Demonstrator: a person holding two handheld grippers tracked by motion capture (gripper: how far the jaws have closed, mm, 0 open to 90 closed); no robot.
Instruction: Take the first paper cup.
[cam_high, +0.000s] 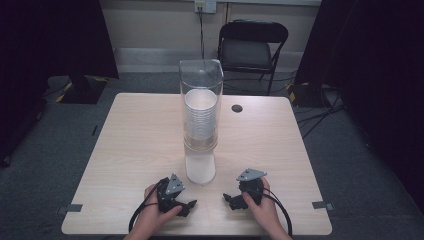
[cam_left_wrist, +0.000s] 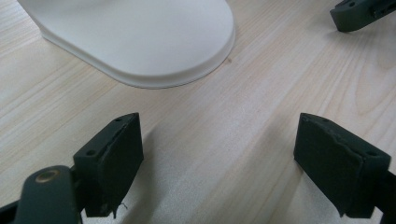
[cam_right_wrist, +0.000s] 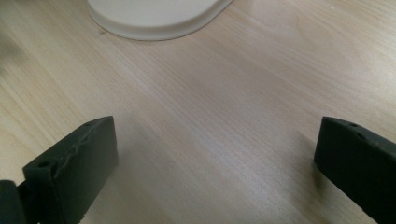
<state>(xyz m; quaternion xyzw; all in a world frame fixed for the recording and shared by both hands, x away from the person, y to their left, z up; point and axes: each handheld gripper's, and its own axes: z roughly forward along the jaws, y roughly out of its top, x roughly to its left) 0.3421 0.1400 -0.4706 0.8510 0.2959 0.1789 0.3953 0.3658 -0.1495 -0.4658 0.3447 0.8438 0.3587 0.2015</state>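
Pale woodgrain table (cam_high: 140, 150), clear cylindrical cup dispenser (cam_high: 200, 125), both black claws (cam_left_wrist: 219, 163) (cam_right_wrist: 215, 172) apart, empty

I can read no writing anywhere from where I stand: no label, brand, number or sign. The clear dispenser (cam_high: 200, 90) in front of me carries no print that I can make out, and the white cups (cam_high: 200, 120) stacked inside it are plain. Its white base (cam_left_wrist: 140, 42) is bare too. The table (cam_high: 135, 150) shows wood grain and nothing else. The grey plates on top of my two grippers are unmarked (at least as far as the high view lets me tell). The wall outlet (cam_high: 205, 6) at the back is too small and blurred for any lettering to be read.
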